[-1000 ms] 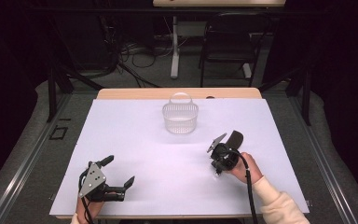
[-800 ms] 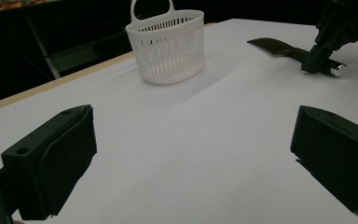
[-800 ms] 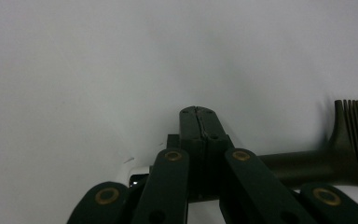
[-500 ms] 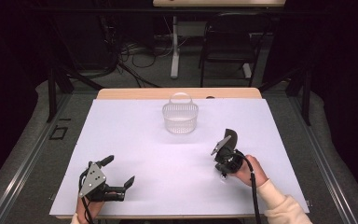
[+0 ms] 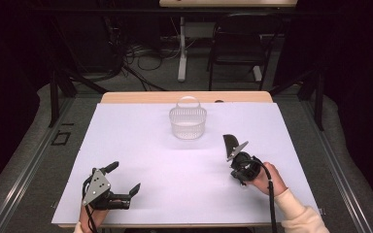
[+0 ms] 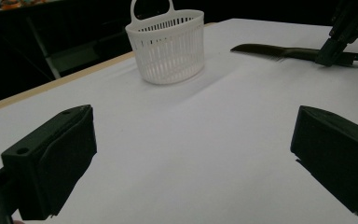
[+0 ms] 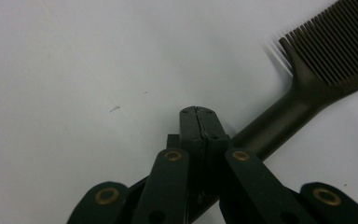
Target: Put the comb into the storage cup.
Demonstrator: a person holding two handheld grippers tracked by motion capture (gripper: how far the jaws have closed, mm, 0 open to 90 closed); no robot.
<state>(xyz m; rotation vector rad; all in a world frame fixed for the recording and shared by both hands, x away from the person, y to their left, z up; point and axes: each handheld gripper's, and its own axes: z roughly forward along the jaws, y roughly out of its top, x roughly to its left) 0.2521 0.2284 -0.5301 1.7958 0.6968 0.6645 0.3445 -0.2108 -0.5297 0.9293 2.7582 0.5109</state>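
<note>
Grippers, two, one in each of our hands at the near edge of the table (image 5: 126, 145). We list them from nearest to farthest.

Left gripper (image 5: 121, 183): nearest item, low at the near left corner. Its jaws stand wide apart with bare white surface between them, as its own view shows, and they hold and touch nothing. A grey three-cornered plate sits on top of it.

Right gripper (image 5: 236, 154): near right, a little farther in than the left, held by our right hand (image 5: 264, 177). In the right gripper view its jaws are pressed together, the tips meeting along a thin seam, and they are clamped across the handle of the comb (image 7: 307, 79). A black cable trails from it back along the sleeve.

Comb, one, dark, flat. Its handle runs under the closed jaws and its fine teeth fan out beyond them, close over the white surface. In the left gripper view it appears as a long dark blade (image 6: 279, 50) stretching out from the right gripper, low over the table; whether it touches the surface we cannot tell.

Basket (image 5: 188, 122), one, white, slatted, with a hoop handle. It stands upright toward the far middle of the table, well apart from both grippers and beyond the comb's tip.

Chair (image 5: 240, 46), one, dark, on the floor past the far edge.

Writing or brand marks: none that we can read on any item.
</note>
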